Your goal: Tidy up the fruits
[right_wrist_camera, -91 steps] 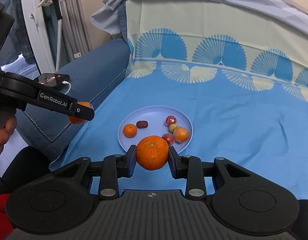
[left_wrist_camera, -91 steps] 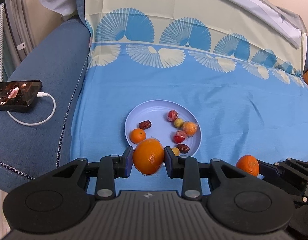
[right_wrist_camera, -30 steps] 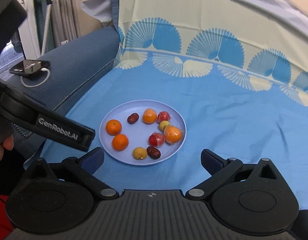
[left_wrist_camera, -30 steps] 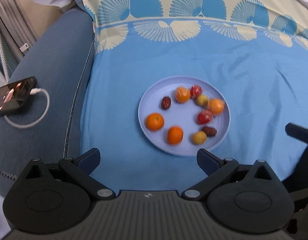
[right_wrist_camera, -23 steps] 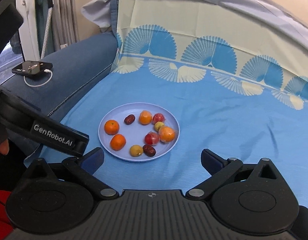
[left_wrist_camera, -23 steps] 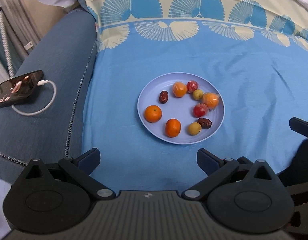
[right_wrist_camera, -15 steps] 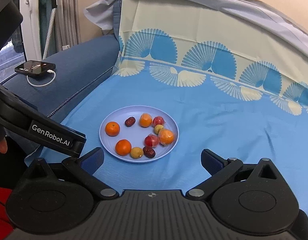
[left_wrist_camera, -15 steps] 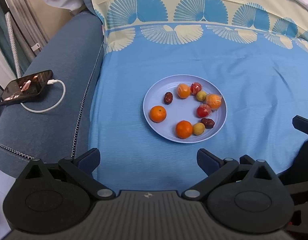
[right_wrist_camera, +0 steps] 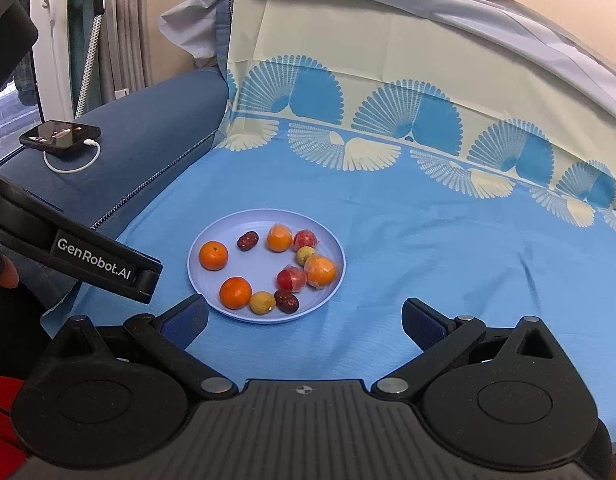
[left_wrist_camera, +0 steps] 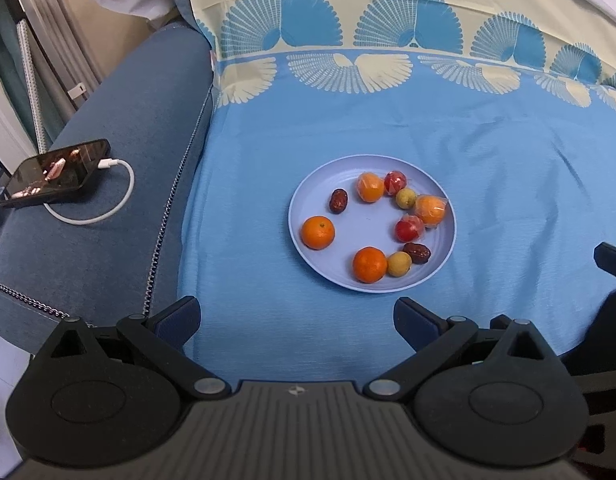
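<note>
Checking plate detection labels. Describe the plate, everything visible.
The plate is round, pale lavender-blue, plastic-looking with a shallow raised rim, lying flat on the blue bedsheet. It holds nine small fruits in a loose ring: four orange, two red, two yellow-green, two dark dates; some look film-wrapped. Neither gripper touches it; both sit open nearer the camera.

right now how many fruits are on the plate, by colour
On the plate:
orange: 4
red: 2
yellow-green: 2
dark brown: 2
total: 10
</note>
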{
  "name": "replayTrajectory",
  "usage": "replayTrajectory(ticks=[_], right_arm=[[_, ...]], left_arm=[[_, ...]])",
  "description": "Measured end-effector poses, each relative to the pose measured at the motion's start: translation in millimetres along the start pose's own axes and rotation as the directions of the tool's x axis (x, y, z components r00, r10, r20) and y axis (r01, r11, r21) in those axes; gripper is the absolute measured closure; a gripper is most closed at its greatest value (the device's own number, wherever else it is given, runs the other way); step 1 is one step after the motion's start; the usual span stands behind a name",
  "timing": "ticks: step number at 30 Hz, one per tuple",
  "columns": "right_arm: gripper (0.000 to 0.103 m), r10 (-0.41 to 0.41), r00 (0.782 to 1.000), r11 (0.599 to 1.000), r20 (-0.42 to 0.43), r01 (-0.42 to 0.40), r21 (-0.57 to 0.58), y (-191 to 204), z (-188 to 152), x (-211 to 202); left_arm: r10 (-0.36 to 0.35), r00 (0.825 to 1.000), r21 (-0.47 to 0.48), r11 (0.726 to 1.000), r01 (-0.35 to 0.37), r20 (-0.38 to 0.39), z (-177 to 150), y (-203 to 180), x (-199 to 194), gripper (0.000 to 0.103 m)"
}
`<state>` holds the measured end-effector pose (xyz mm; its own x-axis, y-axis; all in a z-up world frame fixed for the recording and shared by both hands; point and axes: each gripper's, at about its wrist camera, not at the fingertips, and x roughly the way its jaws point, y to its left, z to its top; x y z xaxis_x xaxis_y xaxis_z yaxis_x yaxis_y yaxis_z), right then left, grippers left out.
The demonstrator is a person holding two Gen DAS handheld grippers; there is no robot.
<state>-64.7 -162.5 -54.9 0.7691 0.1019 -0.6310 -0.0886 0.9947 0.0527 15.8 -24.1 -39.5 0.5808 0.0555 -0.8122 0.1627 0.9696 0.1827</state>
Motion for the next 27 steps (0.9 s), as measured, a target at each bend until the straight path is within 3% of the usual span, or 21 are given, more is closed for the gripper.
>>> replayTrajectory(ticks=[8,12,27], right_arm=[[0.001,-0.013,1.0,1.0,-0.008,0.014,0.023,-4,-2,0],[0.001,-0.02,1.0,1.0,-0.007,0.02,0.021,-4,-1,0],[0.001,-0.034,0.999,0.999,-0.014,0.035,0.024,-2,-1,1]], left_arm=[[0.006,1.0,-0.077,0.997,-0.006,0.003,-4,6,0,0.0],[0.016,1.0,-0.08,0.997,-0.018,-0.023,-2,9,3,0.0],[0.046,0.999,-0.044,0.998,-0.046,-0.01,-9,6,4,0.0]])
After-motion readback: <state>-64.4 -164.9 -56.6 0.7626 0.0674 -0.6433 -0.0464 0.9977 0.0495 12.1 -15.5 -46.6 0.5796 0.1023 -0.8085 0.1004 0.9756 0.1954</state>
